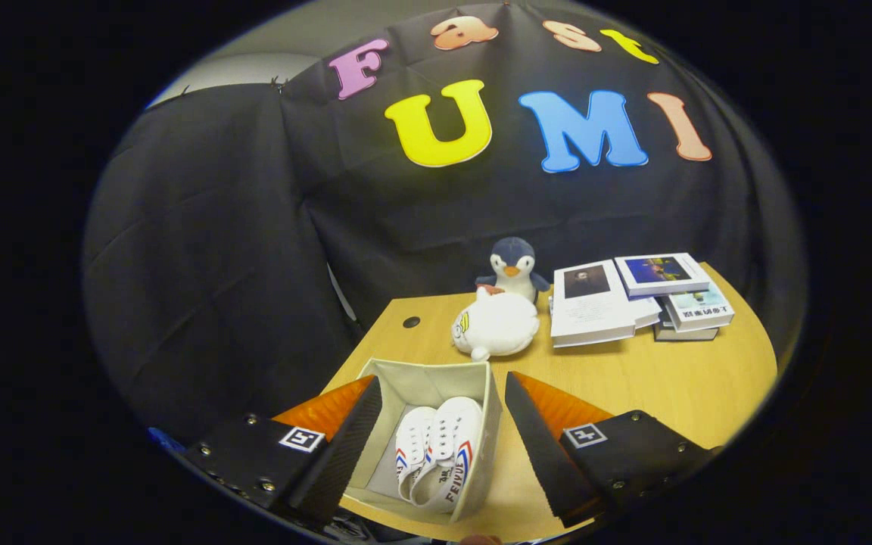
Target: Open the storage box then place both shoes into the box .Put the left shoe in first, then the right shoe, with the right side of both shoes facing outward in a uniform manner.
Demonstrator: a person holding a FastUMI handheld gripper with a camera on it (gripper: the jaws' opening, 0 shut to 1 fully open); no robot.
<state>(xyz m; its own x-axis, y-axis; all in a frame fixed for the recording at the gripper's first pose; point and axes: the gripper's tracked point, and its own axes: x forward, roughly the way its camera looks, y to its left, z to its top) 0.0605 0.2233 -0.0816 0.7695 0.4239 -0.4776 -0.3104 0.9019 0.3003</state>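
2 shoes [436, 454]: lying side by side inside the storage box [427, 382], between the gripper's fingers, toes pointing away toward the far wall of the box; white canvas with lace eyelets and red and blue stripes showing on the sides.
Storage box: sitting open at the near edge of the table [671, 386], soft pale fabric walls, square shape, the right wall standing just beside the right finger.
Gripper [440, 435]: spread wide and released, gripping nothing, 1 finger hanging over each side of the box.
Open room: bare wood lying to the right of the box and ahead of the right finger; the table's left edge running close along the box's left wall.
Table: smooth light wood with 1 dark round hole near its far left corner.
Beyond the box: a white plush toy [495, 324] lying just ahead, a penguin plush [513, 266] sitting upright behind it, touching it.
Books [636, 299]: stacked flat to the right of the plush toys, well apart from the box.
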